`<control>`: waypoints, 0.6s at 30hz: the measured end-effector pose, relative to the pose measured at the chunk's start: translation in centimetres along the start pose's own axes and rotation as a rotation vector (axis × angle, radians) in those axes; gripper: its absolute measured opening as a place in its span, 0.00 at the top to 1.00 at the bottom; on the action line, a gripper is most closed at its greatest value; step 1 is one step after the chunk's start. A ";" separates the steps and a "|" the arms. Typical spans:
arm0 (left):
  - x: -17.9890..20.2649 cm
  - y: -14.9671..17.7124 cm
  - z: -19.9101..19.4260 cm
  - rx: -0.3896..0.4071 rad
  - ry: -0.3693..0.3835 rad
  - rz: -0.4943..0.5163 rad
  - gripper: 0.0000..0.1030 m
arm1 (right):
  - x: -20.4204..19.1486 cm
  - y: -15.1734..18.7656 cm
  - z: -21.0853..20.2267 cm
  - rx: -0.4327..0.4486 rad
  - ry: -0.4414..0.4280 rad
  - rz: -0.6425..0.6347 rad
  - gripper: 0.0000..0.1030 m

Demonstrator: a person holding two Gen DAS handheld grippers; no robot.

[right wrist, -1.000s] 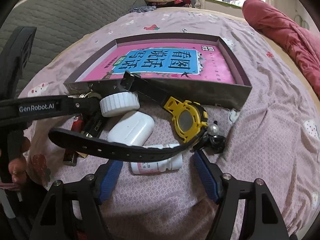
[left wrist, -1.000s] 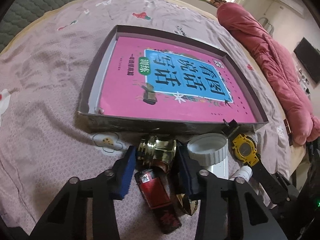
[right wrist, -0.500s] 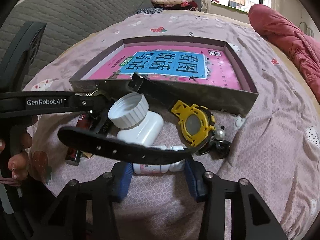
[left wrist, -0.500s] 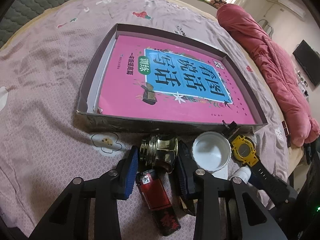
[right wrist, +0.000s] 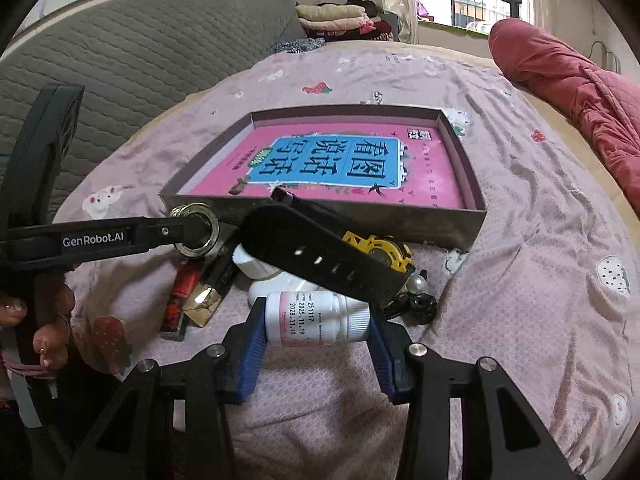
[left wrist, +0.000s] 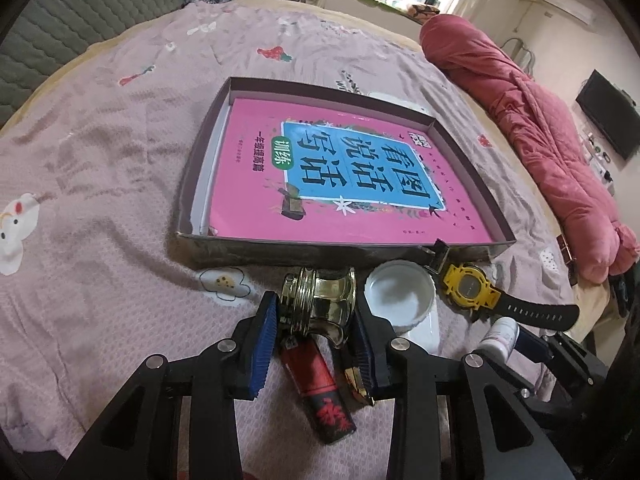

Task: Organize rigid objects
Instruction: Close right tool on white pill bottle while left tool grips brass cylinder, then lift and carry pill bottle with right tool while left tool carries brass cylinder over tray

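Note:
My left gripper (left wrist: pixel 316 328) is shut on a small brass-coloured jar (left wrist: pixel 318 306), held just above the bedspread in front of the shallow box (left wrist: pixel 192 200). In the right wrist view the same jar (right wrist: pixel 195 230) hangs from the left gripper's finger. My right gripper (right wrist: pixel 318 330) is shut on a white pill bottle (right wrist: pixel 316 318) lying sideways between its blue pads. The strap of the yellow watch (right wrist: pixel 384 250) drapes over that bottle. A pink book (left wrist: pixel 340 184) lies flat inside the box.
On the bed lie a red lighter (left wrist: pixel 320 392), a gold-tipped dark tube (right wrist: pixel 208 292), a white cap (left wrist: pixel 400 296) on a white case, and a black trinket with a pearl (right wrist: pixel 416 300). A rolled red quilt (left wrist: pixel 552 136) lies at the right. A person's hand (right wrist: pixel 44 320) grips the left handle.
The right jaws closed on the white bottle and lifted it with the watch strap riding up. The left gripper rose with the brass jar. The white cap tipped open side up.

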State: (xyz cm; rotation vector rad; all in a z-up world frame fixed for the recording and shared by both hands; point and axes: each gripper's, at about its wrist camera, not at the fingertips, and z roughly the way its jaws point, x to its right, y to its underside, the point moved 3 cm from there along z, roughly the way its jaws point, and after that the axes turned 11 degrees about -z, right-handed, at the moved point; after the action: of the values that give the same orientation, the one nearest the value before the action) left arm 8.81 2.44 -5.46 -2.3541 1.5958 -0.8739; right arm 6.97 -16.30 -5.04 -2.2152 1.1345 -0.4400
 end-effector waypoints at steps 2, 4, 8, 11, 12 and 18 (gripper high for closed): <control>-0.1 0.1 -0.5 0.013 -0.007 0.005 0.65 | 0.0 -0.1 -0.3 0.006 0.000 0.004 0.55; -0.1 0.1 -1.1 0.025 -0.009 0.011 0.65 | -0.1 -0.2 -0.8 0.016 -0.003 0.008 0.55; -0.1 0.2 -2.1 0.037 -0.005 0.011 0.65 | -0.1 -0.5 -1.9 0.041 -0.008 0.011 0.55; 0.0 0.4 -2.9 0.039 0.007 0.007 0.65 | -0.3 -0.8 -2.6 0.062 -0.009 0.009 0.55; 0.0 0.5 -3.1 0.042 0.005 0.013 0.65 | -0.4 -0.9 -2.8 0.066 -0.006 0.009 0.55; 0.3 0.7 -4.3 0.051 0.004 0.024 0.65 | -1.1 -1.4 -3.9 0.087 -0.004 -0.006 0.55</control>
State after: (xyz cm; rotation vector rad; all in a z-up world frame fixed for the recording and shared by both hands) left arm 5.93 2.62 -2.16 -2.2957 1.5804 -0.9034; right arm 5.10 -16.16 -1.23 -2.1437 1.0867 -0.4780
